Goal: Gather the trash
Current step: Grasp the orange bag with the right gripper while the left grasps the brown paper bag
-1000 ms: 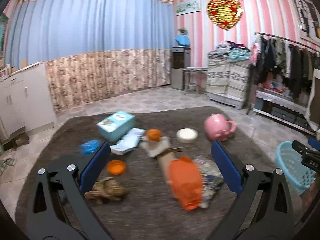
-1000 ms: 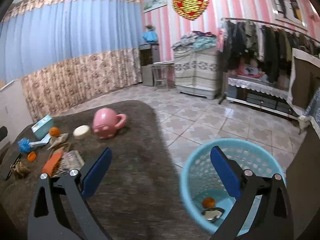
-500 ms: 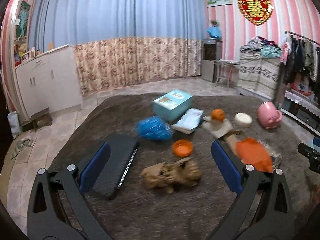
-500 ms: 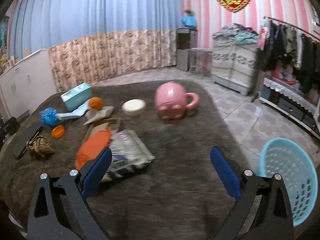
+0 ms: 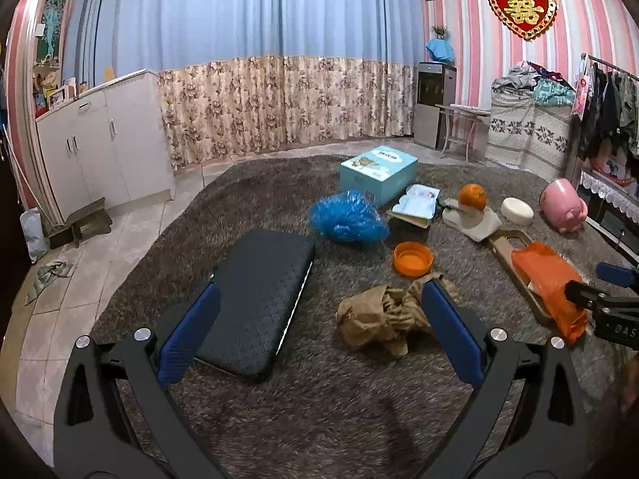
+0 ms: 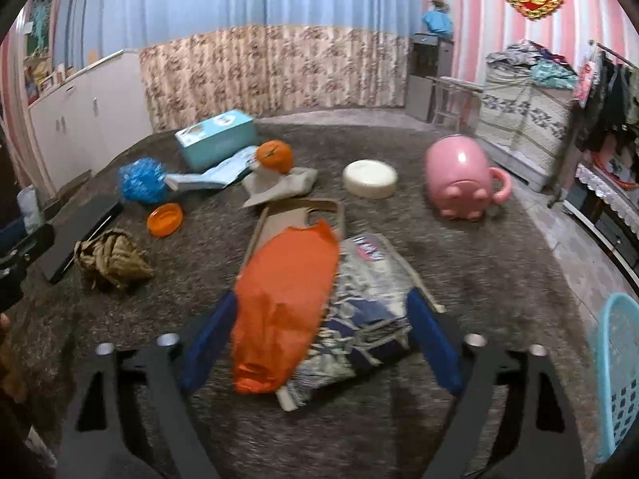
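Observation:
Trash lies on a brown rug. My left gripper is open and empty, with a crumpled brown paper ball just inside its right finger and a black flat case by its left finger. My right gripper is open, its fingers on either side of an orange plastic bag and a printed wrapper. A blue crumpled bag, an orange lid and an orange fruit lie further back. The light blue basket is at the right edge.
A teal box, a booklet, a white round dish, a pink pig mug and a cardboard piece sit on the rug. White cabinets stand left; a clothes rack right.
Both grippers swung left, away from the basket. The right one now straddles the orange bag and wrapper; the left one moved closer to the brown paper ball and black case.

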Available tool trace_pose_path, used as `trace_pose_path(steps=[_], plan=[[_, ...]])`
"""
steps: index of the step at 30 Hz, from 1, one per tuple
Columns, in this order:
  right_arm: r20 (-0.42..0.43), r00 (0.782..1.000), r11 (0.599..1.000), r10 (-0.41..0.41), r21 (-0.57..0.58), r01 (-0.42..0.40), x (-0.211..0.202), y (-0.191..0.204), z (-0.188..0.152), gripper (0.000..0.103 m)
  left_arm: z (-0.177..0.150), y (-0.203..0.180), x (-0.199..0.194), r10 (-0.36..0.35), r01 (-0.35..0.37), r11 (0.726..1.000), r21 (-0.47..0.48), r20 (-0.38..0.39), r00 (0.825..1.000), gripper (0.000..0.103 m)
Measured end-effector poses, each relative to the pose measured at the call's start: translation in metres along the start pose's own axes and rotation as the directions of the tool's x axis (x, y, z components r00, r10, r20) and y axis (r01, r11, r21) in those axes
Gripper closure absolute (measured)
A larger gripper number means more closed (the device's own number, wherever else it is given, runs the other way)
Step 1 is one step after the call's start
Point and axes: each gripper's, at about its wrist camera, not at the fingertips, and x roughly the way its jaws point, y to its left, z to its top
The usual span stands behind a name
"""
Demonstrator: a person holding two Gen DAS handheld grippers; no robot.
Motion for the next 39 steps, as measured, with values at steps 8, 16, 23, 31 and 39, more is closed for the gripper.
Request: trace_pose_path(steps=[8,16,23,31,39], plan=[[-0.001,0.997,0.997,0.071,0.019,-0.071,0.003,-0.004,0.001,0.084,-0.002,-0.012,0.004,-0.031,0.031,0.999,0.024,-0.016,0.999,0.005],[0.086,0.995,0.995,0.057,0.073,-0.063,-0.021,-0.032,0.006,0.085,0.0,-0.044,0.006,-0.103,0.105,0.992,0.066,-0.034,0.994,0.006],[0.108,0.994,0.991,0.022,0.129,-0.036,-0.031,-0.06,0.006,0.085,-0.002,-0.065,0.022,-0.136,0.145,0.985,0.092,-0.095,0.986,0.012],[0.116,0.993,0.984,-0.001,0.177,-0.02,-0.035,-0.083,0.004,0.085,-0.004,-0.087,0.048,-0.132,0.161,0.975,0.152,-0.186,0.974,0.034],[0.147,0.989,0.978,-0.029,0.21,-0.002,-0.047,-0.1,0.002,0.085,0.004,-0.08,0.05,-0.148,0.171,0.978,0.121,-0.184,0.972,0.062]])
